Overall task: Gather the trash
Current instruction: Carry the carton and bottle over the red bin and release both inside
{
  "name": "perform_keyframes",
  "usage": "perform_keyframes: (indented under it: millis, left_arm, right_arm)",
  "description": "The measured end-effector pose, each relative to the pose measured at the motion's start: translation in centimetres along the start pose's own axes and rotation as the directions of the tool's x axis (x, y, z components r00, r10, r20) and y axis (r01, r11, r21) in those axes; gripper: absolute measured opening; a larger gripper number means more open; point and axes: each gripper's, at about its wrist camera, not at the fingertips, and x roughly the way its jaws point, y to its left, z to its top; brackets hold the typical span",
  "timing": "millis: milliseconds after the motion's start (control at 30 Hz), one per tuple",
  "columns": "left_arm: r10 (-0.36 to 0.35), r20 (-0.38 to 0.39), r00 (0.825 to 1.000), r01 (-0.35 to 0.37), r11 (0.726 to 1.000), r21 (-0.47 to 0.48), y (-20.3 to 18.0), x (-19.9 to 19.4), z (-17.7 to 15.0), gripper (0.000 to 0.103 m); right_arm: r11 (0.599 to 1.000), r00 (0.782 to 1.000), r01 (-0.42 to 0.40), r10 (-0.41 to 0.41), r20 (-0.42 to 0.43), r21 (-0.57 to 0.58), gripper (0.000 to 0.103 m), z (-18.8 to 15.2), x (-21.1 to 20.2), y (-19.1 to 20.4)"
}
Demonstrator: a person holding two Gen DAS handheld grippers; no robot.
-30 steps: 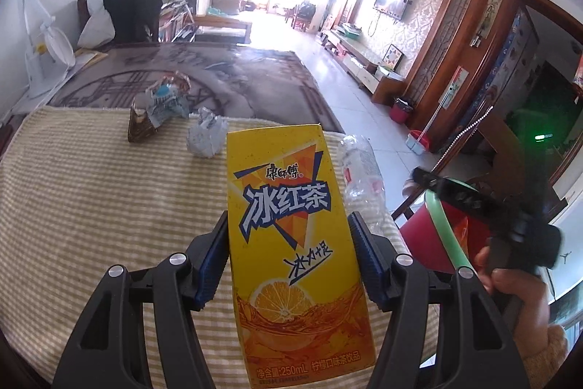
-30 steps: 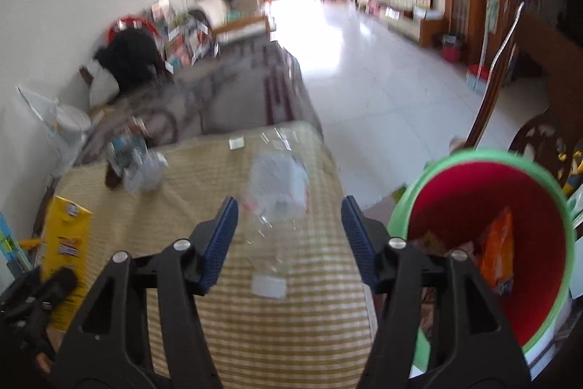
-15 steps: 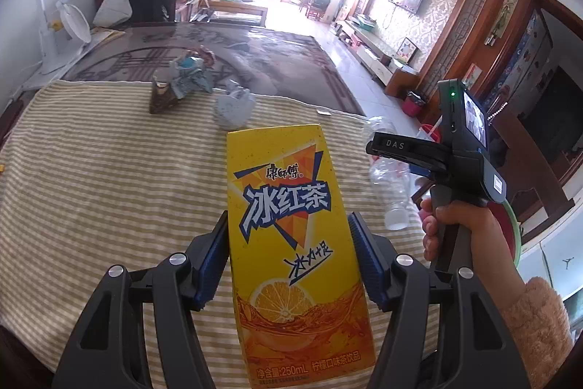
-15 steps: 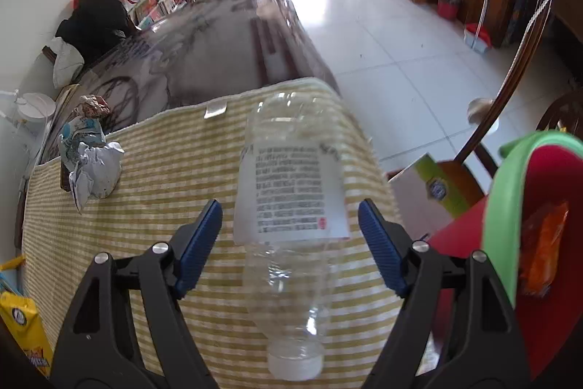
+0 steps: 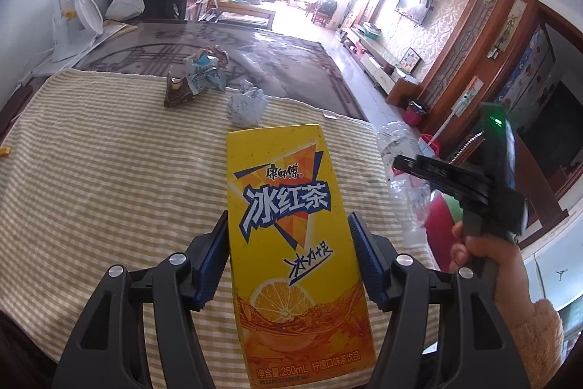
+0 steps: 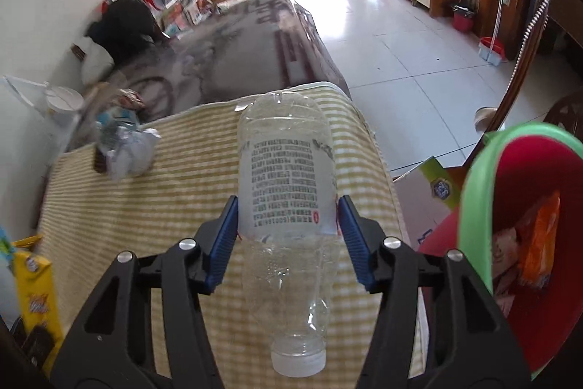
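Since a second ago my right fingers (image 6: pixel 288 239) are closing around the clear bottle (image 6: pixel 288 177); left fingers (image 5: pixel 289 259) stay clamped on the tea carton (image 5: pixel 291 243). Squeeze gently at the label.

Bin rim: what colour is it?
Green, on a red bin; it shows best in the right wrist view.

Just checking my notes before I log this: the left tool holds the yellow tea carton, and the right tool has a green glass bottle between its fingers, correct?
Not quite: the right wrist view shows the right tool closing on a clear plastic bottle, not green glass. The left tool does hold the yellow tea carton.
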Motion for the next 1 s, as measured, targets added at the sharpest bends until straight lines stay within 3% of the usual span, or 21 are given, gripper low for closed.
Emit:
perform_keyframes:
  millis: [233, 433, 500, 700, 767, 900, 1000]
  left_arm:
    - [-0.030, -0.014, 0.999, 0.031, 0.999, 0.017, -0.7, 0.4, -0.6, 0.060]
    - [-0.069, -0.023, 0.997, 0.070, 0.997, 0.038, -2.0, 1.3, -0.7, 0.060]
    - [-0.091, -0.027, 0.996, 0.092, 0.994, 0.051, -3.0, 1.8, -0.6, 0.060]
    - [-0.175, -0.044, 0.984, 0.179, 0.976, 0.123, -8.1, 3.5, -0.2, 0.060]
    - [-0.212, -0.052, 0.976, 0.218, 0.966, 0.140, -10.0, 4.2, 0.0, 0.060]
    - [-0.312, -0.089, 0.946, 0.324, 0.927, 0.189, -15.3, 6.3, 0.8, 0.060]
    - [-0.367, -0.119, 0.923, 0.385, 0.894, 0.229, -19.3, 8.0, 1.3, 0.060]
  right_arm:
    - [0.997, 0.990, 0.034, -0.043, 0.137, 0.066, 0.053, -1.6, -6.5, -4.2]
    - [0.960, 0.938, 0.140, -0.207, 0.280, 0.240, 0.053, -1.6, -11.6, -10.2]
    - [0.943, 0.921, 0.196, -0.271, 0.281, 0.269, 0.053, -1.5, -12.1, -11.5]
    - [0.923, 0.915, 0.263, -0.331, 0.230, 0.281, 0.058, -1.8, -10.6, -12.8]
    - [0.910, 0.896, 0.287, -0.366, 0.250, 0.301, 0.074, -1.7, -10.9, -13.0]
    - [0.877, 0.853, 0.307, -0.425, 0.302, 0.369, 0.084, -2.4, -13.0, -14.5]
    - [0.831, 0.801, 0.316, -0.492, 0.341, 0.459, 0.092, -3.0, -14.5, -15.8]
